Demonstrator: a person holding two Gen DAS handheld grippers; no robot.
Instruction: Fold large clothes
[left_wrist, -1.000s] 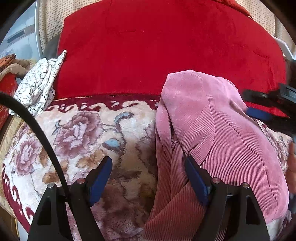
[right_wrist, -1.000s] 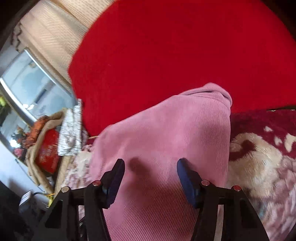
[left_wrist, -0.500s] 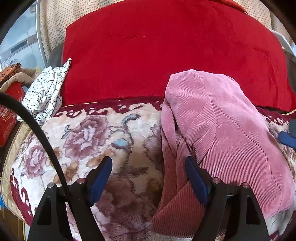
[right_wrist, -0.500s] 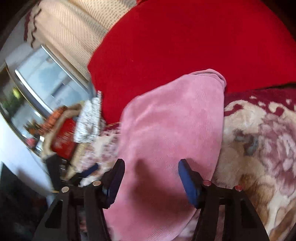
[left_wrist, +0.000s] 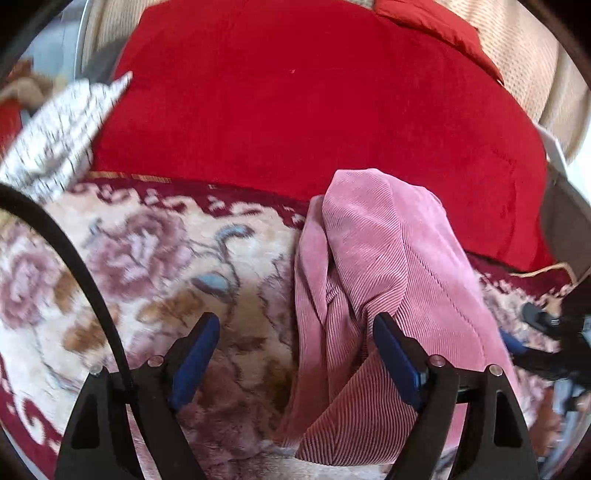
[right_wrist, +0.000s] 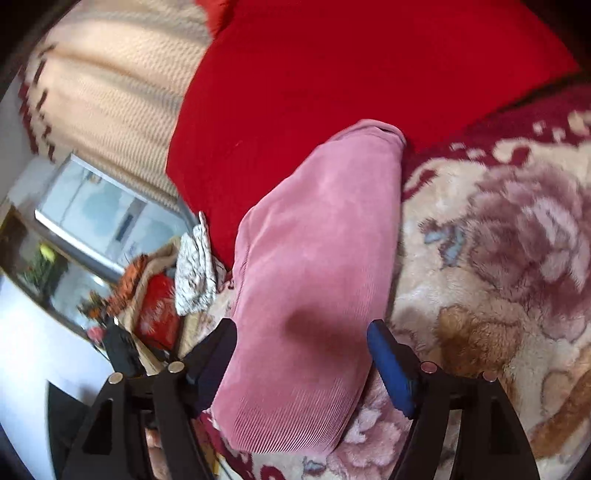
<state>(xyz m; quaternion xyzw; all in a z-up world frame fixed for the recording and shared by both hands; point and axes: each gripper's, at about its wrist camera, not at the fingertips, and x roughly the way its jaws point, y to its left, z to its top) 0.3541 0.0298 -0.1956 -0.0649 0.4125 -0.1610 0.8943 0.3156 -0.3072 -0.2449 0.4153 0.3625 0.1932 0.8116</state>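
Observation:
A folded pink corduroy garment (left_wrist: 399, 280) lies on the floral plush blanket (left_wrist: 147, 258), its far end against a red cushion. My left gripper (left_wrist: 295, 356) hangs over the garment's left edge. Its jaws are opening: the left finger is over the blanket, the right finger over the cloth, and neither pad presses. My right gripper (right_wrist: 301, 360) straddles the near end of the garment (right_wrist: 317, 280). Its jaws are opening too, with cloth between them and the pads off it. Part of the right gripper (left_wrist: 528, 330) shows at the right edge of the left wrist view.
A big red cushion (left_wrist: 295, 103) backs the blanket. A white cloth with black crackle print (left_wrist: 55, 129) lies at the left end. A black cable (left_wrist: 74, 266) crosses the left wrist view. Beyond the left end sit a red bag (right_wrist: 159, 314) and a glass-fronted cabinet (right_wrist: 99, 218).
The right gripper has drawn back along the garment, rolled, and its jaws have spread wider. The left view has shifted and tilted slightly. The garment lies as before.

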